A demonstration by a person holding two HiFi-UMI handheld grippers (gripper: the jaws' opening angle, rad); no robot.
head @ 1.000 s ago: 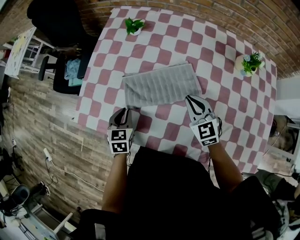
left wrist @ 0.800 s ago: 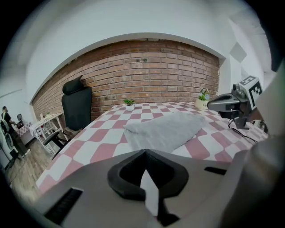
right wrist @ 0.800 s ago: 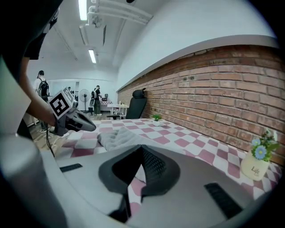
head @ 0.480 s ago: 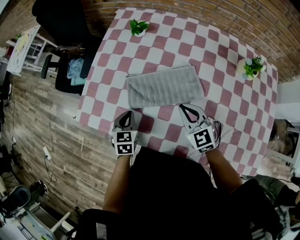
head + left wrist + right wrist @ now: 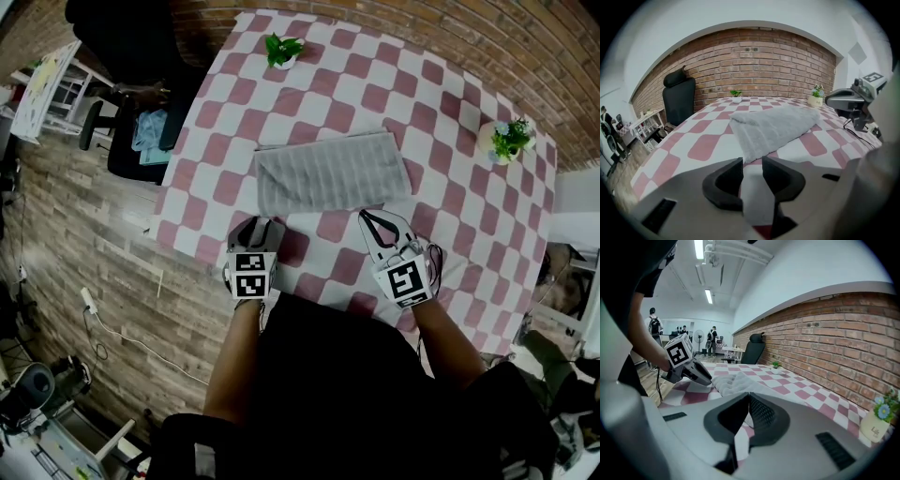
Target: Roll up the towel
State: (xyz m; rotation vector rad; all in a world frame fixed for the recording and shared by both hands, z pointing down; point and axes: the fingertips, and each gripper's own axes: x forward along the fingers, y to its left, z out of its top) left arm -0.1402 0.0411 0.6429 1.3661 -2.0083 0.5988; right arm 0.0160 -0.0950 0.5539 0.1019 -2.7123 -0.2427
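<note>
- Towel (image 5: pixel 330 172): grey, folded flat, mid-table on the pink-and-white checked cloth (image 5: pixel 441 211).
- Around the table: brick wall (image 5: pixel 525 52), plank floor (image 5: pixel 84 234), black chair (image 5: pixel 122 37); small potted plant (image 5: pixel 281 49) at the far edge, second plant (image 5: pixel 506 139) towards the right.
- Left gripper (image 5: pixel 255 226): just short of the towel's near left corner, jaws slightly parted after just opening, nothing between them.
- Right gripper (image 5: pixel 367 217): just short of the towel's near right edge, jaws clenched together, empty.

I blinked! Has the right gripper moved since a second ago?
Yes. The right gripper pulled back off the grey ribbed towel's near edge, toward the person, and shifted left.
</note>
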